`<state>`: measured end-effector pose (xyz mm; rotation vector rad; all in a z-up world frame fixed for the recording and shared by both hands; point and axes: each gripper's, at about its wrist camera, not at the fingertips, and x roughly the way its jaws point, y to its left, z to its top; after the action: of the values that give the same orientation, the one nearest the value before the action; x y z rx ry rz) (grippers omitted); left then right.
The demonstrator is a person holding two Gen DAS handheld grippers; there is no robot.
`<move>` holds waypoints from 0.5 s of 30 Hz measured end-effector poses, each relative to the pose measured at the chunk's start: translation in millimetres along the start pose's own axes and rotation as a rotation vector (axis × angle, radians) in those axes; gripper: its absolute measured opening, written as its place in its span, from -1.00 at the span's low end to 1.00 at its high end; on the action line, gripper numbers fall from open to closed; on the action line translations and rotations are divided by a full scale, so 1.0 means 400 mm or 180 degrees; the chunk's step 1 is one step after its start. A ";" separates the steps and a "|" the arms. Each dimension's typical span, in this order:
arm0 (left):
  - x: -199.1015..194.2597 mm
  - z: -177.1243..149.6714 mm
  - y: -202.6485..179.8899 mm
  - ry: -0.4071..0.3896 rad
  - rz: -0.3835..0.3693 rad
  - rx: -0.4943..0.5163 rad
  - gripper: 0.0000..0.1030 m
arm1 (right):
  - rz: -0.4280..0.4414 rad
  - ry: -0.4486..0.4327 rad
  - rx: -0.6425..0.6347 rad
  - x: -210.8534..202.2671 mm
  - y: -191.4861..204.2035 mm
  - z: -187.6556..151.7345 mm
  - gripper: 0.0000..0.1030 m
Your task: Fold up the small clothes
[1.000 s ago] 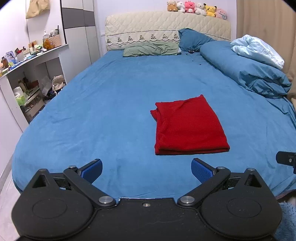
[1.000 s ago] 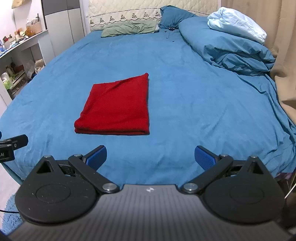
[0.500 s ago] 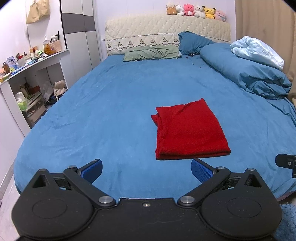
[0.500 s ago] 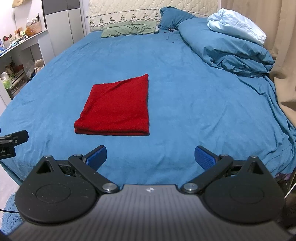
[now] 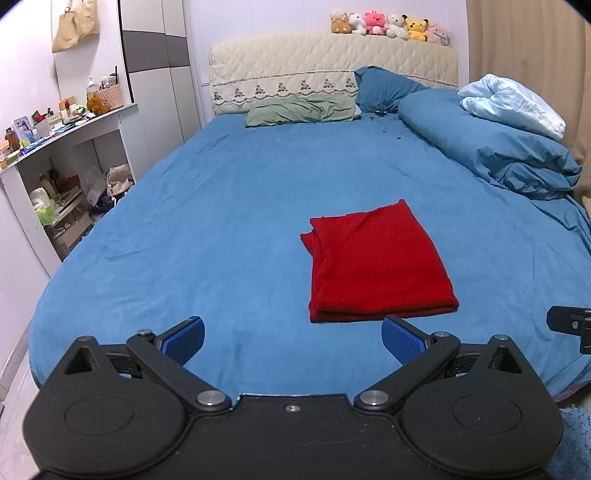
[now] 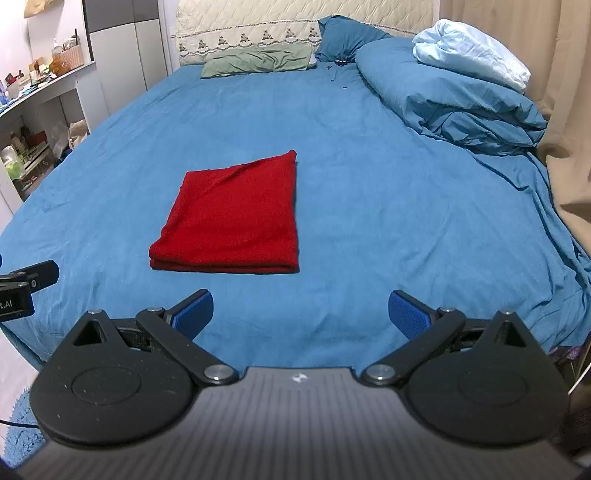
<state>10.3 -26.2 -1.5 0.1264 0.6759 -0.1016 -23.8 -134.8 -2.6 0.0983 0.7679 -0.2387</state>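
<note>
We are looking at a red garment point(image 5: 376, 264), folded into a flat, roughly rectangular stack with layered edges showing along its near side and a few soft creases running across its top. From the left wrist view its left edge is bunching slightly, with a small fold sticking out at the far left corner; from the right wrist view the same garment point(image 6: 232, 218) is showing a neat straight right edge and a pointed far corner. It is lying on the blue bedsheet point(image 5: 221, 206), toward the near half of the bed and well short of the pillows.

We are holding the left gripper point(image 5: 293, 339) above the near edge of the bed with its blue-padded fingers spread wide and nothing between them; the garment is sitting ahead of it and off to the right, its near edge just beyond the right finger pad point(image 5: 404, 339), not touching. We are holding the right gripper point(image 6: 301, 314) likewise spread apart and empty, with the garment lying ahead and to the left, clearly apart from the fingers.

Farther out, a green pillow point(image 5: 299, 110) is resting at the quilted headboard point(image 5: 332, 62), a bundled blue duvet point(image 5: 491, 147) is lying along the right side, and plush toys point(image 5: 388, 24) are lining the headboard top
</note>
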 end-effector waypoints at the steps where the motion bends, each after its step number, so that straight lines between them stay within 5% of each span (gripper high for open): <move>1: 0.000 0.001 0.000 -0.0001 -0.0002 0.0002 1.00 | 0.0002 0.0000 0.0000 0.000 0.000 0.000 1.00; 15: -0.006 0.001 0.010 -0.0024 0.0002 -0.0009 1.00 | -0.0009 -0.0023 0.0022 -0.007 0.018 0.008 1.00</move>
<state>9.2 -22.4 0.6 0.1234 0.6684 -0.1005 -22.0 -127.9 1.7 0.1027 0.7602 -0.2443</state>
